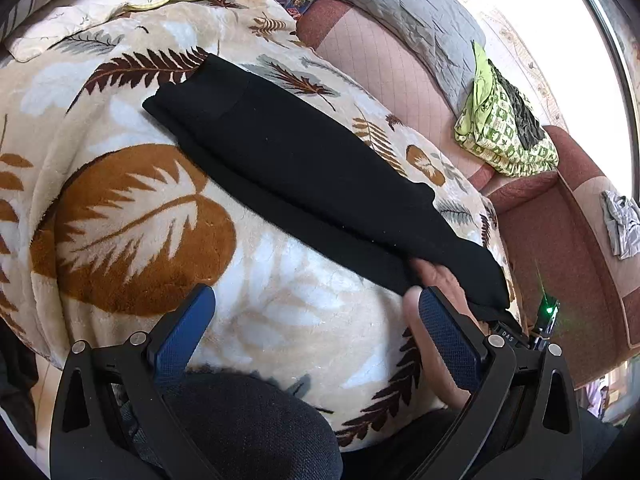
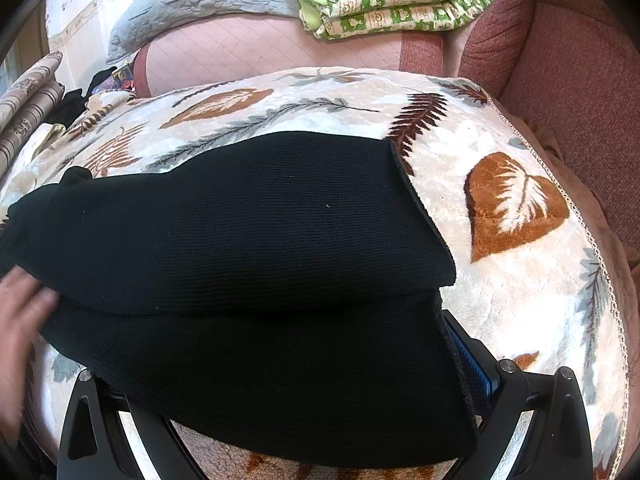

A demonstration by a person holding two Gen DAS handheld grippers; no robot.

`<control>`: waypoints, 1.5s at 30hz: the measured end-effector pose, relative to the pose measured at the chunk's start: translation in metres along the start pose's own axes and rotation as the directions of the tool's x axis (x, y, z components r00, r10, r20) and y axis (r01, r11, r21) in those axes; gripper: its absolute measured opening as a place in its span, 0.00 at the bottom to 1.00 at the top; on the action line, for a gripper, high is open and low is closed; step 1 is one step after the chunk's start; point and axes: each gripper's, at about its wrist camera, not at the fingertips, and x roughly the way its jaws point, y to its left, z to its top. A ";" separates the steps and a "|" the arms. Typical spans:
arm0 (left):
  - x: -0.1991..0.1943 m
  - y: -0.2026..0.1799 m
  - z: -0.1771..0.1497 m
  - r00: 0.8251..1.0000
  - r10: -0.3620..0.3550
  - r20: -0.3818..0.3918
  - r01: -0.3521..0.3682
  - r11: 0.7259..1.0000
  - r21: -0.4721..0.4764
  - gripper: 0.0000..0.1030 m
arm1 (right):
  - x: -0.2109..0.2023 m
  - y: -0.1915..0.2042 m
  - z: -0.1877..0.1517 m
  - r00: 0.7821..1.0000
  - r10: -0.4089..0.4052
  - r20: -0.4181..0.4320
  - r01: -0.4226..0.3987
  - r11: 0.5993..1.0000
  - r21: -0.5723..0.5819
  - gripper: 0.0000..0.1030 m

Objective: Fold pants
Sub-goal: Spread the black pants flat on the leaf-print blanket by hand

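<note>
Black pants [image 2: 256, 300] drape right over the right hand-held gripper [image 2: 280, 408], hiding its fingers apart from one blue pad [image 2: 478, 360] beside the cloth's edge, so I cannot tell whether it pinches the fabric. Over on the other side, the left hand-held gripper [image 1: 316, 332] hangs with its blue pads spread wide and nothing between them, above the leaf-patterned blanket [image 1: 132, 216]. Folded lengthwise, the pants [image 1: 304, 184] lie across that blanket, and a bare hand [image 1: 436, 320] touches their near end.
</note>
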 end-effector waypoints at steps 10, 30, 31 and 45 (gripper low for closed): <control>0.006 0.006 -0.002 0.999 -0.027 -0.022 0.026 0.999 -0.044 0.99 | 0.000 0.000 -0.001 1.000 0.004 0.011 -0.004 1.000 0.003 1.00; 0.011 0.023 0.006 0.995 -0.066 -0.073 0.057 0.991 -0.119 0.99 | -0.005 -0.005 -0.007 0.999 0.009 0.049 -0.009 1.000 0.006 1.00; 0.011 0.024 0.007 0.995 -0.065 -0.074 0.056 0.992 -0.117 0.99 | -0.004 -0.005 -0.007 0.999 0.008 0.043 -0.008 1.000 0.006 1.00; 0.012 0.026 0.010 0.994 -0.076 -0.081 0.066 0.990 -0.128 0.99 | -0.004 -0.004 -0.006 0.999 0.007 0.035 -0.007 1.000 0.006 1.00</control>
